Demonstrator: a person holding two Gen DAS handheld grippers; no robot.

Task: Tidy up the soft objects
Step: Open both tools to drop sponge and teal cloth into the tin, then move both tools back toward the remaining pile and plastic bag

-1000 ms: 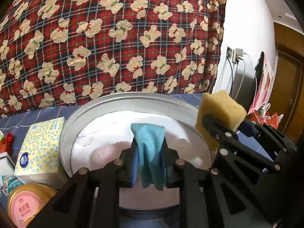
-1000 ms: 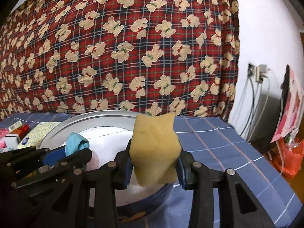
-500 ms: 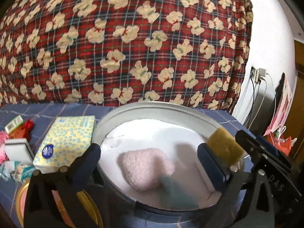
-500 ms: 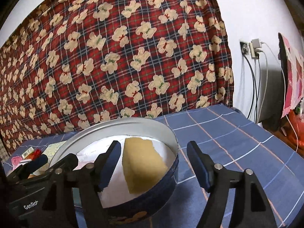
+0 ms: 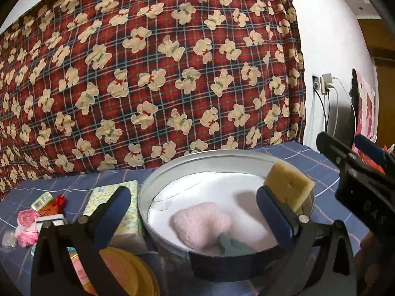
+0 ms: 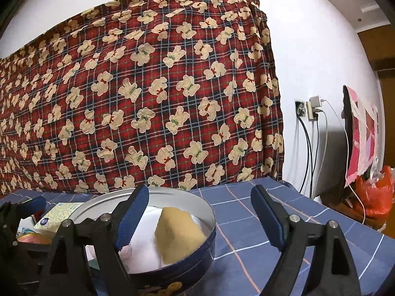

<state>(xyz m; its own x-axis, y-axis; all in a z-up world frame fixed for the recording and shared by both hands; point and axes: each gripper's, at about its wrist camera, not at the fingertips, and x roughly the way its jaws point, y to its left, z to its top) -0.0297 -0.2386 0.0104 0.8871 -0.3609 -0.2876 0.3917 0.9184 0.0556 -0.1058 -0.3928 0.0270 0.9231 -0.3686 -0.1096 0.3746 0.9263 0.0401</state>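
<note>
Resting inside the round tin (image 5: 158, 185): yellow sponge (image 5: 287, 185) leaned against the right wall, pink plush piece (image 5: 201, 224) at centre, teal cloth (image 5: 232, 244) touching it at the near rim. Left hand-held gripper (image 5: 195, 209) and right hand-held gripper (image 6: 200, 212) are held spread wide, empty, above the tin. Tissue box (image 5: 123, 212) is set just left on the blue-checked worktop (image 6: 259, 209).

You had a tissue box (image 5: 116, 212) lying on the blue checked cloth (image 6: 284, 224), with small packets (image 5: 42, 201) just left of it. A bear-print plaid sheet (image 5: 153, 74) hung behind. Chargers (image 6: 313, 107) sat in the wall socket, cables trailing down.
</note>
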